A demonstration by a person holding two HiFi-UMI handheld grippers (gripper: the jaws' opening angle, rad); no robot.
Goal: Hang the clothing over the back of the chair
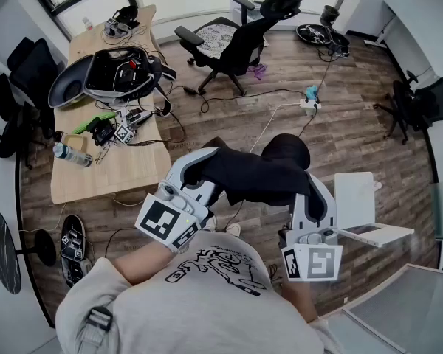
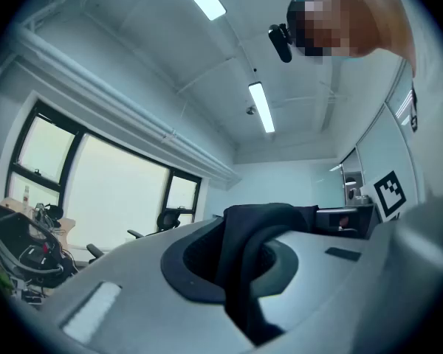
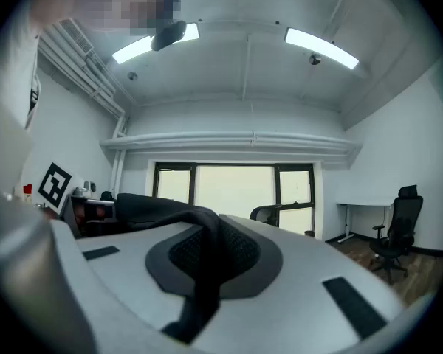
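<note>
Head view: left hand-held gripper (image 1: 201, 169) and right hand-held gripper (image 1: 311, 195) both tightly pinch dark clothing (image 1: 258, 175).

The clothing (image 1: 262, 175) stretches between the left gripper (image 1: 198, 172) and the right gripper (image 1: 310, 198), right in front of the person. Beyond it stands the chair (image 1: 236, 39). Off to the left, the table (image 1: 125, 172) carries an open case (image 1: 114, 68), with a bottle (image 1: 71, 154) lying nearer the person.

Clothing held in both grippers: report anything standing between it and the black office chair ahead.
Nothing upright. Between the clothing and the office chair lies only floor crossed by a cable.
</note>
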